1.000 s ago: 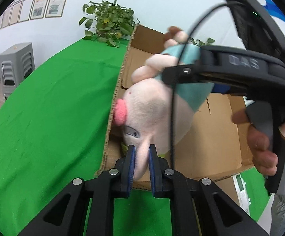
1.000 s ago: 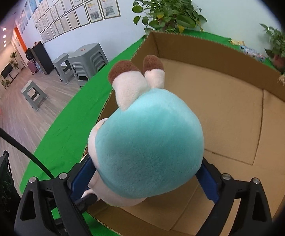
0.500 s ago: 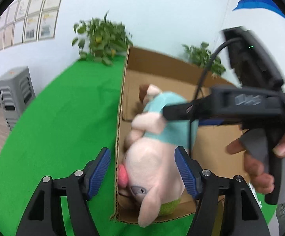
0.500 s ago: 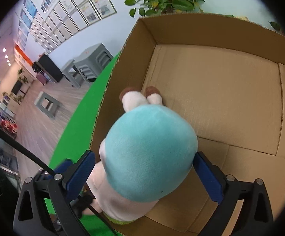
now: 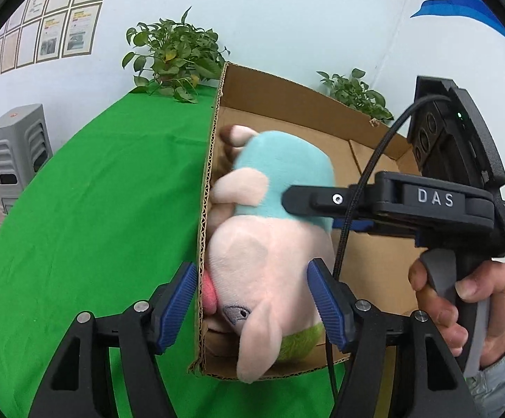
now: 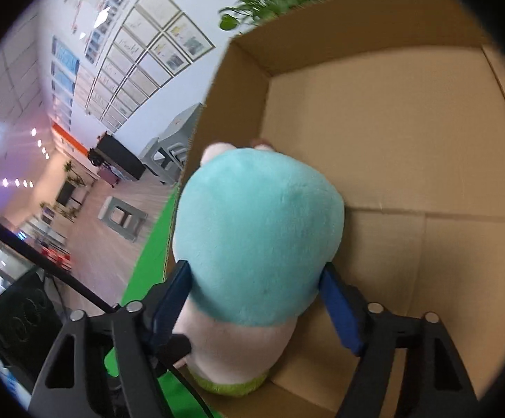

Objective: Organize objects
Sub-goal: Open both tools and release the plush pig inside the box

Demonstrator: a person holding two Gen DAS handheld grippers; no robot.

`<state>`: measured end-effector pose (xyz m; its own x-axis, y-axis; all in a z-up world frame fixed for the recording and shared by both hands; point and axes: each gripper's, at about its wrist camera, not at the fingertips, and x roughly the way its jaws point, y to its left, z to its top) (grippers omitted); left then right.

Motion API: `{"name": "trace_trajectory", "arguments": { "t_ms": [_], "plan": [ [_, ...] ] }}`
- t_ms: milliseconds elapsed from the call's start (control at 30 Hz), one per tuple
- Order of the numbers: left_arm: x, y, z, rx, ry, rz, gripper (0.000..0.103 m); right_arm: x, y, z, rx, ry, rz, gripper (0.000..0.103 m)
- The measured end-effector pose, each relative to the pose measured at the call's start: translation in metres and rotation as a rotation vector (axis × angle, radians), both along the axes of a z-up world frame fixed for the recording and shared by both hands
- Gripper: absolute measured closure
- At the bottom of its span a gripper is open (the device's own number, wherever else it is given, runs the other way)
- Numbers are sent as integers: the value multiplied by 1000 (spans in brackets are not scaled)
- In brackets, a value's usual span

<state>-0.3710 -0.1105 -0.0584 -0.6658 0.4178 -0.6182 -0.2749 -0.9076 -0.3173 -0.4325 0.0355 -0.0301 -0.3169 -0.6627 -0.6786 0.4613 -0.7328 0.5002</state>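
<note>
A plush pig [image 5: 263, 264] with a teal body [image 6: 252, 230] lies head-down in the near left corner of an open cardboard box [image 5: 287, 104]. One ear hangs over the box's front edge. My left gripper [image 5: 252, 271] is open, its blue pads standing on either side of the pig's head; the left pad is outside the box wall. My right gripper [image 6: 254, 278] is closing, and its pads press into the teal body from both sides. One of its fingers [image 5: 308, 200] lies across the plush in the left wrist view.
The box [image 6: 374, 35] stands on a green tablecloth [image 5: 95, 191]. A hand [image 5: 461, 299] holds the right gripper's handle at the right. Potted plants [image 5: 172, 55] stand behind the box, and grey stools [image 5: 15, 146] stand on the floor at the left.
My left gripper let go of the pig's ear and opened wide around its head. My right gripper sank with the pig into the box, rolled, and its jaws narrowed on the body.
</note>
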Motion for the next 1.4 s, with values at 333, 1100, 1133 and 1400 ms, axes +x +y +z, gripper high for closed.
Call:
{"name": "trace_trajectory", "arguments": {
  "t_ms": [333,1100,1133,1400],
  "plan": [
    [6,3,3,-10,-6,-19,41,-11,-3,-2,-8,16,61,22],
    [33,-3,9,-11,3,-71,42,-14,-18,-3,134,-90,240,36],
    [32,-3,9,-16,2,-69,42,-14,-21,-3,145,-92,251,34],
    [28,1,10,-29,4,-73,42,-5,-2,-9,118,-105,199,20]
  ]
}}
